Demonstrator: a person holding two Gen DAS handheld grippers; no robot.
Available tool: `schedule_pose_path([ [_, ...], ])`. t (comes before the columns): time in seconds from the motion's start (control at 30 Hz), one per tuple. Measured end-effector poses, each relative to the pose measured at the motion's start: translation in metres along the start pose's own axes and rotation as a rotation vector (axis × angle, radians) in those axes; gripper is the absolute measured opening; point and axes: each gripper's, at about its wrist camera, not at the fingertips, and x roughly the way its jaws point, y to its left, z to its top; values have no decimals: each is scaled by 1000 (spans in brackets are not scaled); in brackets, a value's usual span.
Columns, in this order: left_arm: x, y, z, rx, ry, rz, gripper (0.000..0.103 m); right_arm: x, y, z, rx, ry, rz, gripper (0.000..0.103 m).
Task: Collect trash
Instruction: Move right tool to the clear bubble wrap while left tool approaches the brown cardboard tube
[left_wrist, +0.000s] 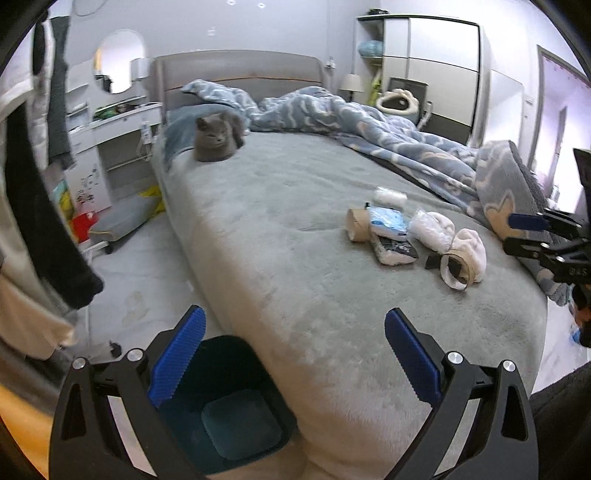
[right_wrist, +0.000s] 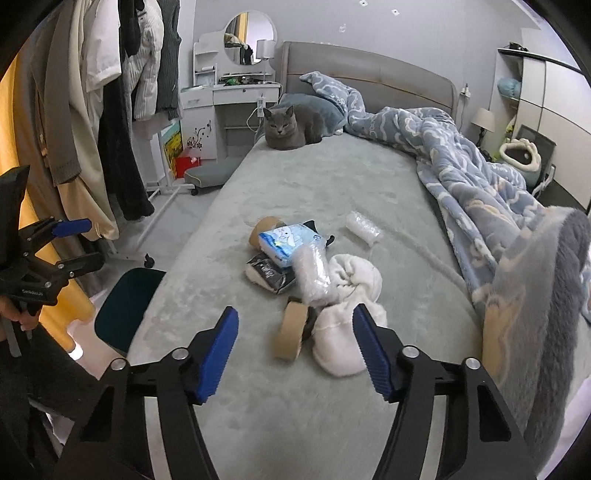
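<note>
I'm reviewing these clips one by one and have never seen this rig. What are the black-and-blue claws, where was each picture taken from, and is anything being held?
There is no robot here. A person carries two hand-held grippers with blue pads, and each has a wide-angle camera looking out along its own fingers.

The left wrist view shows the left gripper over the near edge of the bed, with a dark bin on the floor below. The right wrist view shows the right gripper pointing at the litter.

On the bed lie a tape roll, white cloth, a blue-and-white packet, a dark wrapper and clear plastic wrap. A grey cat sits near the headboard.

Both grippers are open and hold nothing.
</note>
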Motion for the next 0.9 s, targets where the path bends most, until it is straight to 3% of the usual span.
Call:
schedule_pose_path([
  [0.2,26,-3,17,37,-5,-58,98,31,-7,15,-50,31,8,54],
  [0.3,39,-5,28,58,-10,-69,92,43,-7,22,-79,42,17,52],
  [0.7,84,1,69,25,24,-139,72,83,-12,49,-158,116,32,49],
  [0.9,103,3,75,-16,76,-192,72,99,-5,47,-191,155,40,49],
])
